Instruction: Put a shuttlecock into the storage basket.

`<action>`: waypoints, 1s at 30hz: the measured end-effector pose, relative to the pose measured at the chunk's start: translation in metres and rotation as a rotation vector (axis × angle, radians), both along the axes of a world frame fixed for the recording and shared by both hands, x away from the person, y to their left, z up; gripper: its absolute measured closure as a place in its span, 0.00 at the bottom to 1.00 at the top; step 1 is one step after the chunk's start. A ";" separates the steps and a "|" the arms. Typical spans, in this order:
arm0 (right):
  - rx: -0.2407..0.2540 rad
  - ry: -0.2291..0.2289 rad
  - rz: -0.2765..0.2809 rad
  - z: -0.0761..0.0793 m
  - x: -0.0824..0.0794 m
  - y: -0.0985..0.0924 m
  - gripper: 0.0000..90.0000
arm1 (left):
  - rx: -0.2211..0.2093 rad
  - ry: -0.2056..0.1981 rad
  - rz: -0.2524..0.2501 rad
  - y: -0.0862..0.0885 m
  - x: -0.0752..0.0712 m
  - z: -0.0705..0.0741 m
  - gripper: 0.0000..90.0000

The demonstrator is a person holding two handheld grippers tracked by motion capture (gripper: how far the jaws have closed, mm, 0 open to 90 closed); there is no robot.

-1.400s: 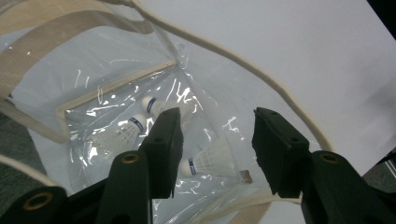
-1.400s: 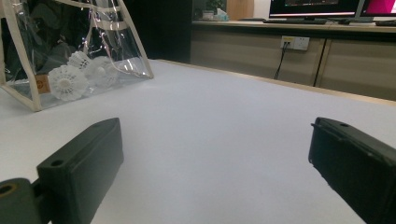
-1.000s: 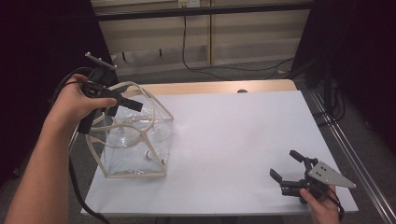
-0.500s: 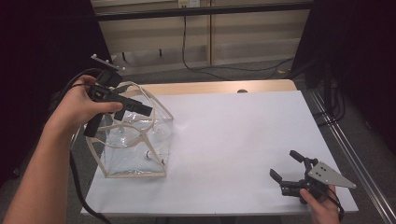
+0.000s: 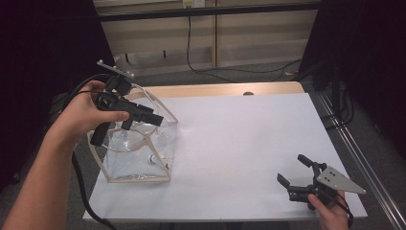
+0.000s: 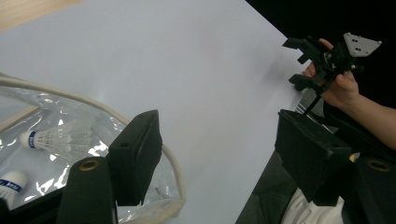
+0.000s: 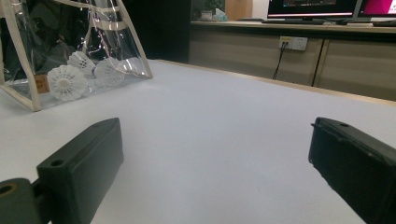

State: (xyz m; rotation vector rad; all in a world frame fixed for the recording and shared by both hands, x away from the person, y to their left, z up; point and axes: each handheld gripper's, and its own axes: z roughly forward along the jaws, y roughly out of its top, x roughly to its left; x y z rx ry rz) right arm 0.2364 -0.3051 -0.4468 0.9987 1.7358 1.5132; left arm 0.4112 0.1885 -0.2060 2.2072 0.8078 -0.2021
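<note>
Black grippers [image 5: 125, 111], grey plates, trailing black cables.

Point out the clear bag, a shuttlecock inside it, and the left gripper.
clear bag [image 5: 165, 143]: high view, its transparent front wall.
shuttlecock [image 7: 67, 81]: right gripper view, its white feather skirt.
left gripper [image 5: 151, 116]: high view, midway between its jaw tips.

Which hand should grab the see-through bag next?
Left. The left tongs hang open right above the clear bag of shuttlecocks, while the right tongs sit far across the white table.
</note>
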 end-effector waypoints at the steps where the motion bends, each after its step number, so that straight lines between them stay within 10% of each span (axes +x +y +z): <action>1: -0.001 -0.001 0.000 0.000 0.000 0.000 0.03 | 0.004 0.002 -0.008 -0.001 -0.001 -0.001 0.34; 30: -0.001 -0.003 0.001 0.000 0.000 0.000 0.03 | -0.058 0.020 -0.101 -0.012 -0.017 -0.029 0.27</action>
